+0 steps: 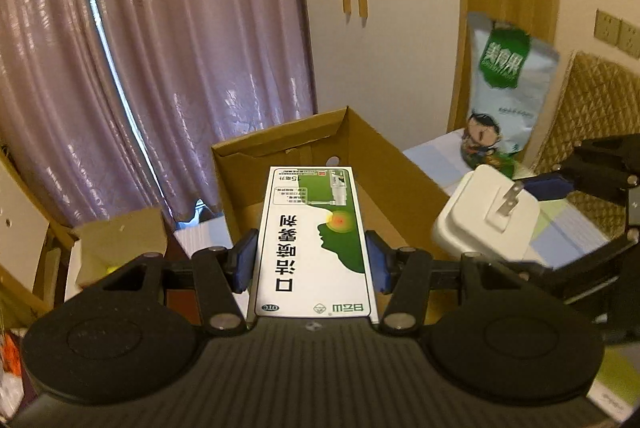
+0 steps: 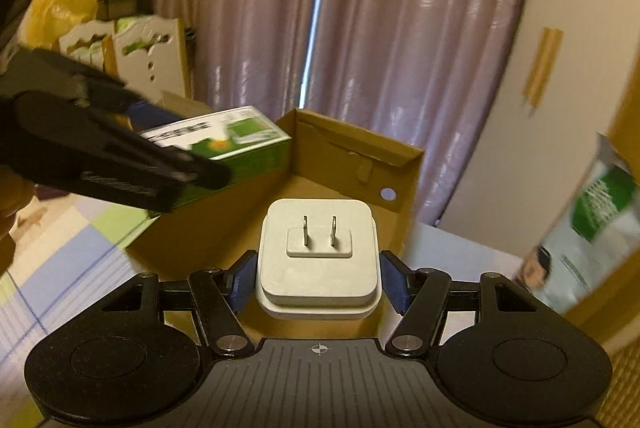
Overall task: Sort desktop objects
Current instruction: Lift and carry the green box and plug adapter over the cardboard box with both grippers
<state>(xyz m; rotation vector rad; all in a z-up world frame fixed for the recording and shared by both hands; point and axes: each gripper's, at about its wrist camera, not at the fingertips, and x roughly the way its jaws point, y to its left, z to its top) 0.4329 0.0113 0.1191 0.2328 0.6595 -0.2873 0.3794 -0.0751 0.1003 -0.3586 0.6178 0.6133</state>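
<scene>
Two grippers are in view, each carrying one thing: one green-and-white carton (image 1: 314, 244) and one white plug adapter (image 2: 318, 260) with two metal prongs pointing up. There is one large open cardboard box (image 1: 372, 148); the part of its brown floor that shows is bare, though the held things hide much of it. A second, smaller cardboard box (image 1: 120, 240) stands to the left, with something yellow inside that is too small to tell. One snack bag (image 1: 504, 88) stands upright to the right of the large box. The left gripper (image 1: 312, 264) pinches the carton by its long sides between blue pads (image 1: 244, 264), holding it over the large box. The right gripper (image 2: 318, 278) clamps the adapter between its blue pads (image 2: 394, 282), just in front of the box's near wall, beside the carton.
</scene>
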